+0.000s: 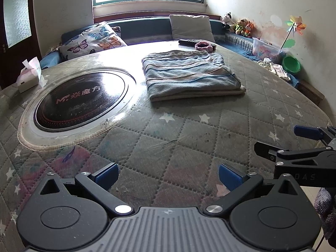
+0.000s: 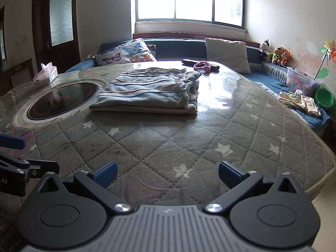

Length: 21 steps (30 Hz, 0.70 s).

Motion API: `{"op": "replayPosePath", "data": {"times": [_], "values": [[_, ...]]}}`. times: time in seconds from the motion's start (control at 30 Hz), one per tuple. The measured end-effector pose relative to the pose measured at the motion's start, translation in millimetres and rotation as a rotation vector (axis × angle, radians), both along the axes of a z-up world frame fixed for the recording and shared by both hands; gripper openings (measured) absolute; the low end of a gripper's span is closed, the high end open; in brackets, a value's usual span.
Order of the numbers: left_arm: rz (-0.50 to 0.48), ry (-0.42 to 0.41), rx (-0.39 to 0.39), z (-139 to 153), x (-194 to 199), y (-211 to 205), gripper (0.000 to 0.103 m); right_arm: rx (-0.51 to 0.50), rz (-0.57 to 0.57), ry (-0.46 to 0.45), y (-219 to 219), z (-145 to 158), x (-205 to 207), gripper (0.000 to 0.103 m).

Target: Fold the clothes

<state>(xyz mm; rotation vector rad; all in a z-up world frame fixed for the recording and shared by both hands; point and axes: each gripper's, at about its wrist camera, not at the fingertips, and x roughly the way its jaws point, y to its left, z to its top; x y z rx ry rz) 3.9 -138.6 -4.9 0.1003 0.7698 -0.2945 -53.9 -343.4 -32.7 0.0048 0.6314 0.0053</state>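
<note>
Both blue-padded grippers, left (image 1: pixel 168 175) and right (image 2: pixel 168 173), hovered spread and empty over the quilted star-patterned table cover (image 2: pixel 189 147), well short of the folded grey striped garment (image 2: pixel 147 90) lying crosswise ahead.

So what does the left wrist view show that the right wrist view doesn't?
Left wrist only: the striped garment's left folded edge, and the right gripper at frame right. Right wrist only: the garment's layered right-hand edges, and a second door at far left. Both: the garment folded on the quilted table, the induction cooktop, tissue box, and open, empty grippers.
</note>
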Motion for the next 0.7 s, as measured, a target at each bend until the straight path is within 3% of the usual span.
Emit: {"op": "replayPosePath", "data": {"times": [0.7], "values": [[0.002, 0.001, 0.007, -1.0, 3.2, -2.4, 0.103, 0.006, 0.013, 0.010, 4.7, -2.1, 5.0, 0.103]]}}
